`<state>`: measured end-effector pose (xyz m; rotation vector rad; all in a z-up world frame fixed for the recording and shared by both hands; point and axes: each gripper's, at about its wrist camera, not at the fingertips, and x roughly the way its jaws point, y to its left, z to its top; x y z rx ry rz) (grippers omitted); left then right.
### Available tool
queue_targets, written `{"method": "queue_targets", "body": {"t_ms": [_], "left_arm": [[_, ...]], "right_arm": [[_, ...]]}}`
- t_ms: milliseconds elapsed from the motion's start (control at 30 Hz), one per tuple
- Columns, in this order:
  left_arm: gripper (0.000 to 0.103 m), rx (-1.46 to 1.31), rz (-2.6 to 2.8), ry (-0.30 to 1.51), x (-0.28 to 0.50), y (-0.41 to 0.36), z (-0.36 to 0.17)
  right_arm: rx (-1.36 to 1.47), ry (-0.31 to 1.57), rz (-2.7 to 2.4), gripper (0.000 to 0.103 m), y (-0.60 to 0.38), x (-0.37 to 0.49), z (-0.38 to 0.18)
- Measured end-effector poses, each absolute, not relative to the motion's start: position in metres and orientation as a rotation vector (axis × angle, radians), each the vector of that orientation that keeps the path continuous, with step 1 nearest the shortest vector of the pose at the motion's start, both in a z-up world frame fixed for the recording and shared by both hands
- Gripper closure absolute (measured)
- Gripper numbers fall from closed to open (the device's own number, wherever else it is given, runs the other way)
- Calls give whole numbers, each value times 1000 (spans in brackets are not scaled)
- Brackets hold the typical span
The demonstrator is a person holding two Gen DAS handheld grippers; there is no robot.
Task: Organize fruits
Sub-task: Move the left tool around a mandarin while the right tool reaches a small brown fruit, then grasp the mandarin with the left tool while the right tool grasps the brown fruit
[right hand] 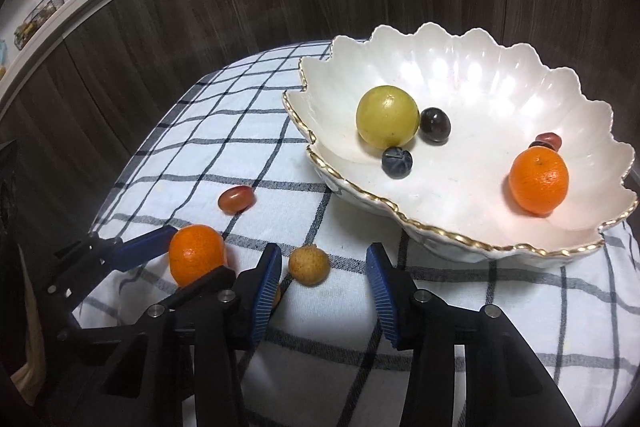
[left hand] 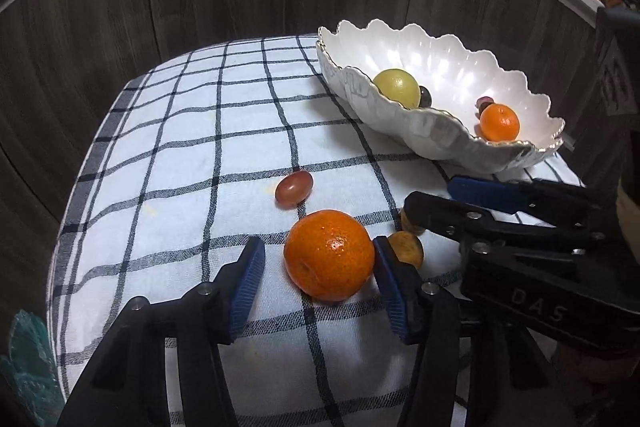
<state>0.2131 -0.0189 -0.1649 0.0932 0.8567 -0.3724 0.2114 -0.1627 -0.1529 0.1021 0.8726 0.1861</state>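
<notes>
Left claw [left hand: 318,259] is spread wide around the loose tangerine [left hand: 329,254], lower centre of the left wrist view. The right pad seems to touch or nearly touch the peel; the left pad stands clear, so nothing is gripped yet. Prob. straddling it that way so one squeeze takes it across its widest part.

Right claw [right hand: 322,267] is also released, jaws apart w/ the small tan fruit [right hand: 309,264] between them, lower centre of the right wrist view, neither pad on it. A second tan fruit [left hand: 410,223] shows partly behind the right claw in the left view; can't tell if it's touched.

Both claws work side by side at the near edge of the counter [left hand: 180,147] — that's where the leftover fruit sits. A red grape [left hand: 293,189] lies alone just above the tangerine in frame.

The scalloped bowl [right hand: 460,239], right half of both views, looks to be the collecting spot. It holds a yellow-green round fruit [right hand: 387,116], a dark grape [right hand: 435,124], a blueberry [right hand: 396,163], another tangerine [right hand: 539,181] and a reddish grape [right hand: 549,139] behind it.

Materials:
- Bowl — glossy pearly ceramic, wavy gold-trimmed rim, shallow sloping walls.
- Tangerines — pebbled, shiny peel, roundish, likely to roll.
- Tan fruits — matte, rough skin.
- Grapes — smooth, oval.
- Cloth on counter — white woven check w/ dark lines, slightly rumpled.
- Claw pads — blue, ribbed, on black plastic arms.
</notes>
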Motion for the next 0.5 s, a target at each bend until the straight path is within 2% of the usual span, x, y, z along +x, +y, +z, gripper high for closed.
{"method": "queue_targets", "body": {"t_ms": [100, 200, 267, 333, 500], "left_arm": [[59, 88, -392, 862, 213, -20, -167], [60, 96, -399, 859, 213, -21, -167], [60, 97, -401, 856, 213, -21, -167], [61, 92, -403, 855, 213, -21, -167], [62, 75, -388, 858, 214, -18, -166]], "right_arm": [[119, 888, 195, 63, -163, 217, -157], [132, 904, 208, 64, -162, 221, -161], [140, 909, 226, 74, -160, 223, -163], [141, 909, 241, 78, -158, 223, -162], [140, 898, 239, 78, -158, 221, -159]]}}
